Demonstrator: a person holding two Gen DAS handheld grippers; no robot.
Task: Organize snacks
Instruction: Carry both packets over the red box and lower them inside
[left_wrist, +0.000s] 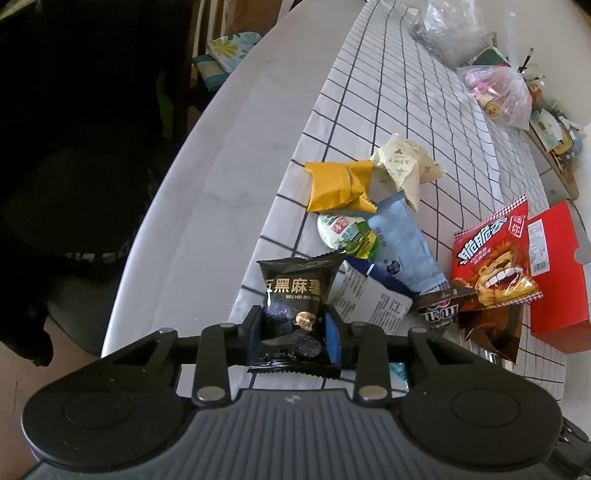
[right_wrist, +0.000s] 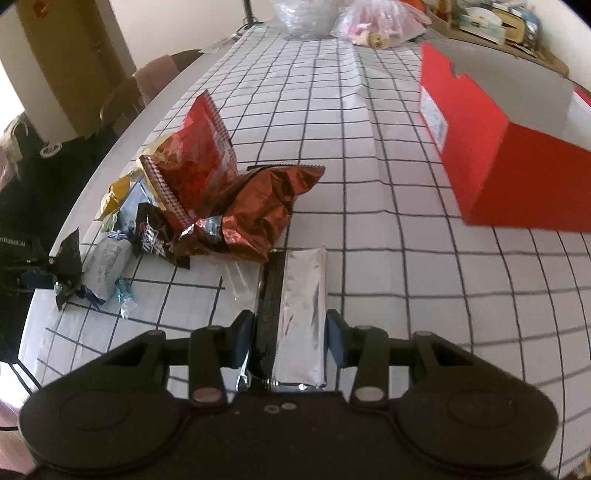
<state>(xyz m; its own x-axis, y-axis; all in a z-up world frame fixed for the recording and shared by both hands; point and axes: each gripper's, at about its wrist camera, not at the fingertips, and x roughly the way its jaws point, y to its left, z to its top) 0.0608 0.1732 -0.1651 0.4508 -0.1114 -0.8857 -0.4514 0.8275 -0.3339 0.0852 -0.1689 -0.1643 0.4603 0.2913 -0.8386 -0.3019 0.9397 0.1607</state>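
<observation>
Snacks lie heaped on your checked cloth (right_wrist: 369, 155), and you are mid-pickup: left gripper (left_wrist: 293, 326) pinching a black sesame packet (left_wrist: 295, 295), right gripper (right_wrist: 290, 332) clamping a silver foil bar (right_wrist: 303, 314), so carry both toward the open red cardboard box (right_wrist: 498, 155).

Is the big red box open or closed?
Open. The red box has no lid on top, and its pale inside wall shows in the right wrist view.
</observation>
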